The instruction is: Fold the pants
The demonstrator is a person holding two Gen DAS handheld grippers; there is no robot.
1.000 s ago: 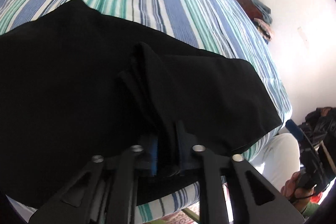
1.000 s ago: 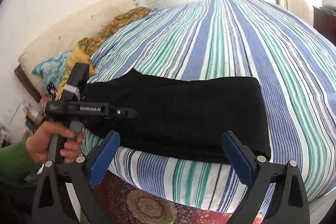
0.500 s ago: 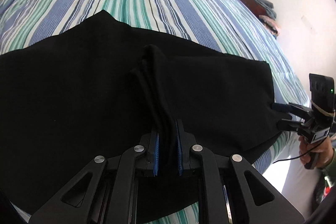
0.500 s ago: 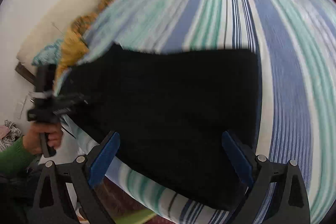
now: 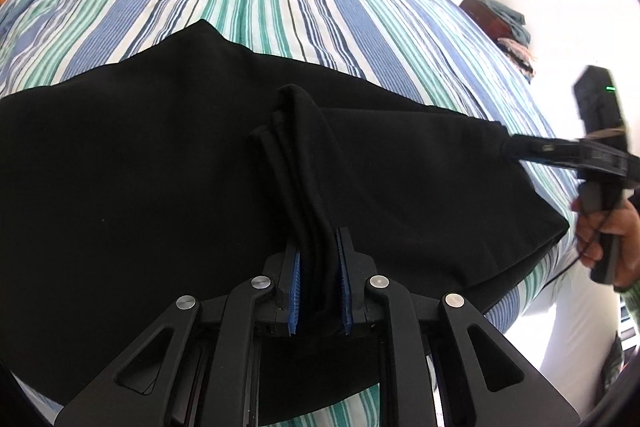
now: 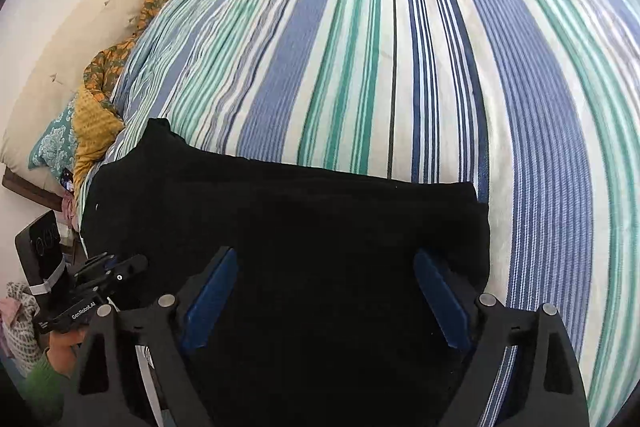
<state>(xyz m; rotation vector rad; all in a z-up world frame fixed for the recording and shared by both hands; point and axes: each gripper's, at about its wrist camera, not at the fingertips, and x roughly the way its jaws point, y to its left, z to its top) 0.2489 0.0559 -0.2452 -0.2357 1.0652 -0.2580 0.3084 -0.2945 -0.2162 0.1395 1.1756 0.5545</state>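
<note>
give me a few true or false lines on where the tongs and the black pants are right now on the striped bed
1. The left tongs are shut on a bunched ridge of the black pants. True.
2. The right tongs are clamped on the pants. False: their jaws stand wide apart, with the cloth lying between them ungripped.
3. The pants lie on a striped bedsheet of blue, green and white. True.
4. The pants hang clear of the bed in the air. False: they lie spread near the bed's edge, only the pinched ridge raised.
5. An orange patterned blanket lies on top of the pants. False: it sits apart, by the wall.
</note>
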